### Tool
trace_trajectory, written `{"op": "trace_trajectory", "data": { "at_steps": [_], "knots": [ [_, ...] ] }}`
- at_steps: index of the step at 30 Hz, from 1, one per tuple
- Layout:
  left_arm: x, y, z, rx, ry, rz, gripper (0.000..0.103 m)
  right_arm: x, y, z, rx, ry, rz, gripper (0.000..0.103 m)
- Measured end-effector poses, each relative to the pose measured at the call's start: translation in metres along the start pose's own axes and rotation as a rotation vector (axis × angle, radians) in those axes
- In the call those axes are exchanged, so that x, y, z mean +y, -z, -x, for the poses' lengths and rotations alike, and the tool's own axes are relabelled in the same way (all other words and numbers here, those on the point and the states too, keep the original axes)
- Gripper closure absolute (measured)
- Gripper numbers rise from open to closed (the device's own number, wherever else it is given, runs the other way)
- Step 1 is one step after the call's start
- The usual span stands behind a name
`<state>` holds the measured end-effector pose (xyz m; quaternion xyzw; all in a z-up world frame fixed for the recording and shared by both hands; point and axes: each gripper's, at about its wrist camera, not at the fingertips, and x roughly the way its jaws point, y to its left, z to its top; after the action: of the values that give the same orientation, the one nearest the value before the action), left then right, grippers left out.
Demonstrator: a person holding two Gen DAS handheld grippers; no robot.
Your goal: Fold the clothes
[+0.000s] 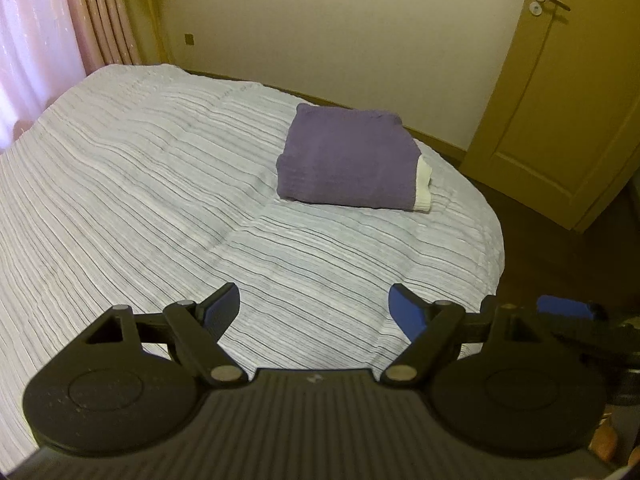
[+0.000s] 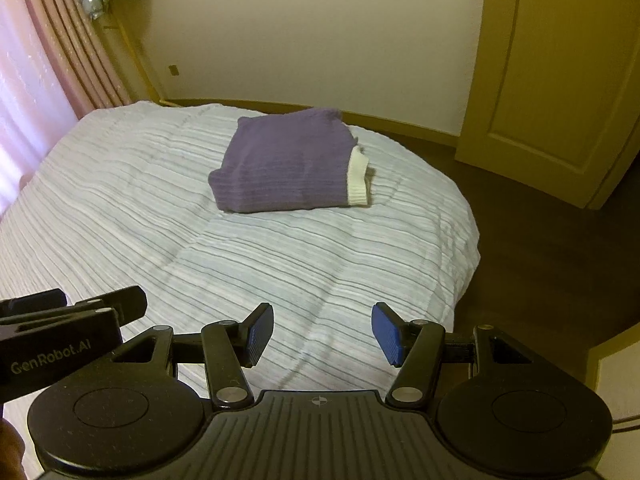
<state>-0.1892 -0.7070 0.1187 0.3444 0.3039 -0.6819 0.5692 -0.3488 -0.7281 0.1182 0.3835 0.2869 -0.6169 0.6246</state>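
A purple knitted sweater [image 1: 346, 158] lies folded into a compact rectangle on the bed [image 1: 140, 184], toward the far right part of the mattress, near the rounded corner closest to the door [image 1: 560, 112]. A white ribbed band [image 1: 424, 186] of the same garment shows along its right edge, tucked under the purple layers. From the right wrist view the sweater [image 2: 286, 162] appears with the white band [image 2: 358, 178] at its right end, and the fold looks neat, with its edges lined up.

The bed is covered with a pale striped bedspread [image 2: 280, 264], lightly creased in front of the garment.

The left tool [image 1: 314, 312] hangs above the near part of the bedspread with its blue-padded fingers spread wide apart and nothing between them. The right tool [image 2: 322, 334] is likewise wide open and empty, held above the near edge of the bed. Both are well apart from the sweater. The two sit just beside each other: part of the right tool shows at the right edge of the left wrist view, and the left tool's black body shows at the left edge of the right wrist view.

Pink curtains [image 1: 60, 28] hang at the far left, and a cream wall [image 1: 340, 28] stands behind the bed.
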Motion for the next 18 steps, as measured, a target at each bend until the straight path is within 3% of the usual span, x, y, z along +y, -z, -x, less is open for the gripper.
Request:
{"op": "trace_trajectory", "data": {
  "at_steps": [18],
  "knots": [
    [0.003, -0.008, -0.011, 0.027, -0.005, -0.007, 0.024, 0.002, -0.011, -0.011, 0.033, 0.002, -0.006, 0.044]
  ]
}}
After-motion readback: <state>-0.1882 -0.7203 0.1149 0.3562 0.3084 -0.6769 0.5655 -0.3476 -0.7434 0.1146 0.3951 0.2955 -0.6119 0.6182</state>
